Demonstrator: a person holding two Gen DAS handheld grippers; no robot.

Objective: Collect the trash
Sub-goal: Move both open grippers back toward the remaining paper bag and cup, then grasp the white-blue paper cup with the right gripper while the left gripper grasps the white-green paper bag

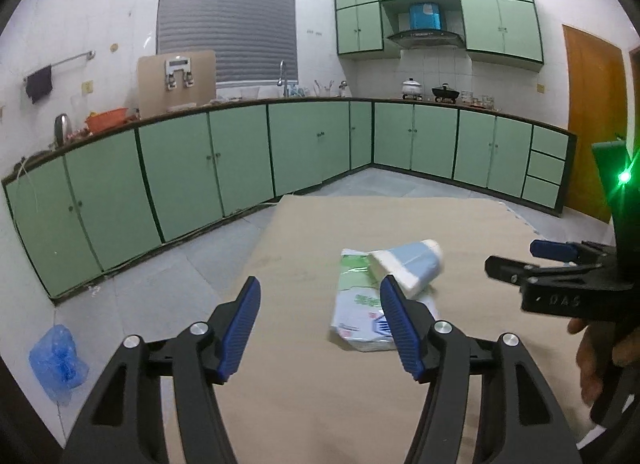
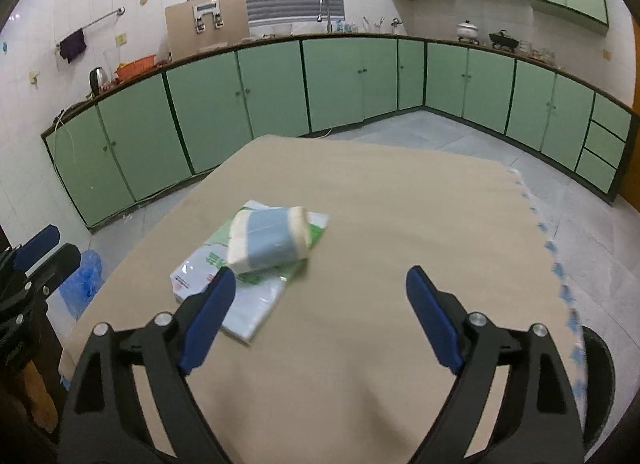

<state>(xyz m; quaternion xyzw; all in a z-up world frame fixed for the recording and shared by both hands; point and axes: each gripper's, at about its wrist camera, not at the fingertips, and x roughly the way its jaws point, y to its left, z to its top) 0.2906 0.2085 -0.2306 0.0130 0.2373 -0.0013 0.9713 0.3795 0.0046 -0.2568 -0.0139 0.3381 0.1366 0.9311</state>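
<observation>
2 grippers hang over the tan table [image 2: 360, 224], each with fingers spread and gripping nothing: the left gripper [image 1: 320, 312] and the right gripper [image 2: 320, 304]. a blue-and-white tissue pack [image 2: 270, 240] lies on a flat green-and-white plastic bag [image 2: 240, 284] mid-table, left of the right gripper's centre.

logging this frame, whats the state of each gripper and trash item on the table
left gripper: open, empty
right gripper: open, empty
tissue pack: lying on the plastic bag, not gripped
plastic bag: flat on the table, partly under the pack
</observation>
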